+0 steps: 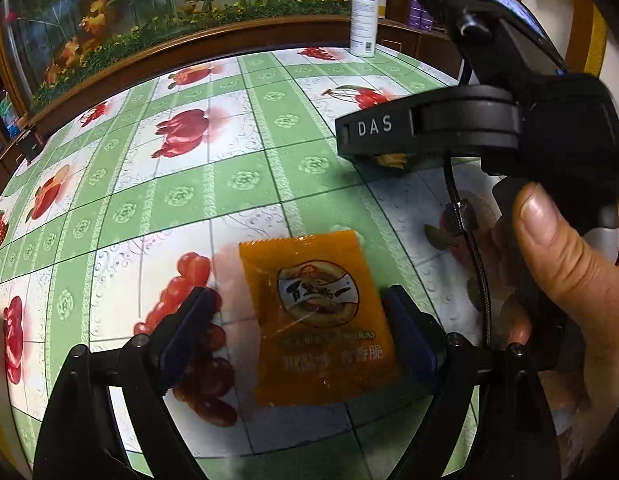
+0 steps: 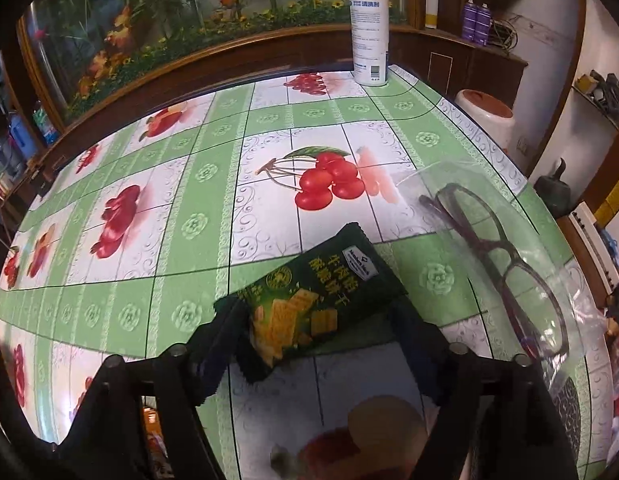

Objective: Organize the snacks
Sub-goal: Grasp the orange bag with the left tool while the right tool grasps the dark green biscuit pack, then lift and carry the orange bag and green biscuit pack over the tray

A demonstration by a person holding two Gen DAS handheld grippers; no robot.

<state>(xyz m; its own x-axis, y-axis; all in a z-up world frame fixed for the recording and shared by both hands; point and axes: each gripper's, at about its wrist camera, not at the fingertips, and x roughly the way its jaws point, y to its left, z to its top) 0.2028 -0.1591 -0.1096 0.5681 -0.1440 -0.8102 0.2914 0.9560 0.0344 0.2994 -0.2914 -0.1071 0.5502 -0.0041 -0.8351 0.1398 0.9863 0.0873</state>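
Orange foil forms the flat snack packet (image 1: 315, 320), printed with a round emblem above a line of pale characters; it lies on the tablecloth (image 1: 237, 184) of green bands and fruit squares, long axis running away from the camera, its top tilted slightly left. Left gripper (image 1: 305, 328): jaws wide apart, one on each side of the packet, pads clear of its edges. Dark green cracker packet (image 2: 309, 304), white label at its far corner, lies diagonally, long axis running from lower left to upper right. Right gripper (image 2: 317, 344): jaws spread; whether the left pad touches the packet's corner cannot be determined. Clear plastic bag (image 2: 489, 240), lying to the right, contains dark-framed spectacles (image 2: 513, 268). White spray bottle (image 2: 369, 24) stands upright at the far edge.
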